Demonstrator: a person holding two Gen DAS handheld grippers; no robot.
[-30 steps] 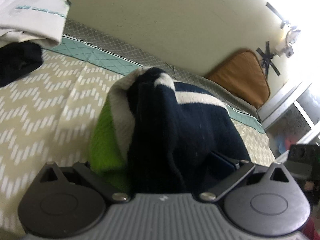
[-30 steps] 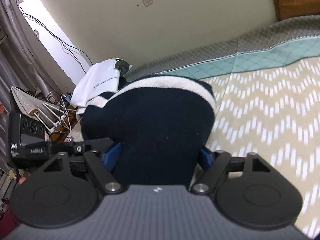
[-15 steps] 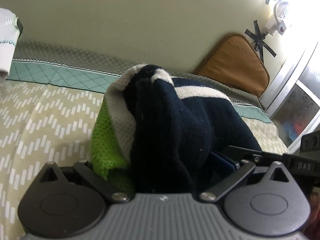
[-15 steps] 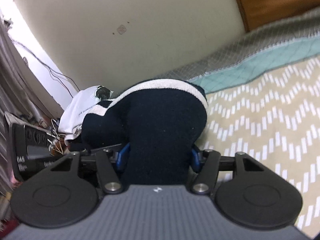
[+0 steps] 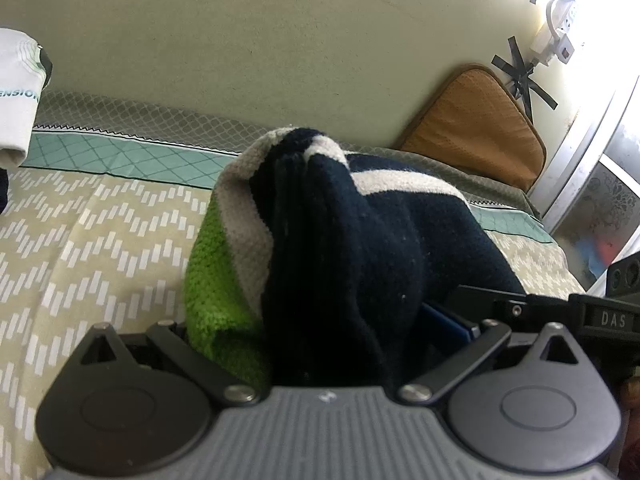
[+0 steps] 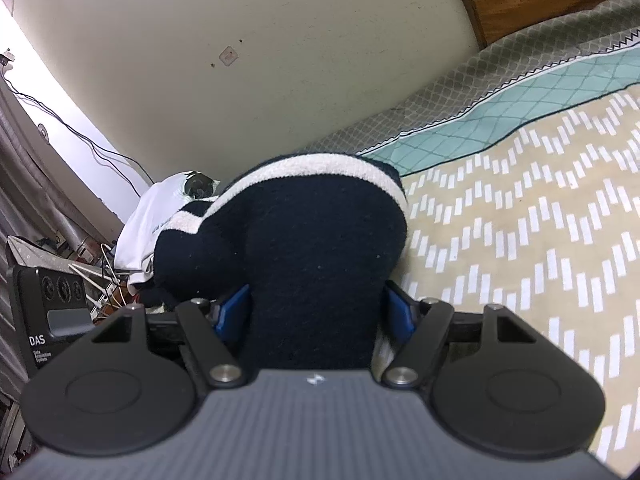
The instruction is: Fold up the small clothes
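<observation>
A small knit garment [image 5: 360, 240], navy with white stripes and a lime green part, hangs bunched between both grippers above the bed. My left gripper [image 5: 320, 344] is shut on its green and navy end; the fingertips are buried in the cloth. My right gripper [image 6: 316, 312] is shut on the navy end of the same garment [image 6: 320, 248], with blue pads [image 6: 236, 308] showing at each side. The right gripper's body [image 5: 600, 316] shows at the right of the left wrist view.
The bed cover [image 5: 80, 248] is beige with white chevrons and a teal band. A white shirt [image 6: 156, 220] lies on a pile at the bed's far end. An orange cushion [image 5: 472, 128] leans on the wall. Cables and clutter [image 6: 100, 280] sit beyond the bed.
Both grippers have swung with the garment still held. The white shirt slid left, nearly out of the left wrist view, and the right gripper's body has come further into that view.
</observation>
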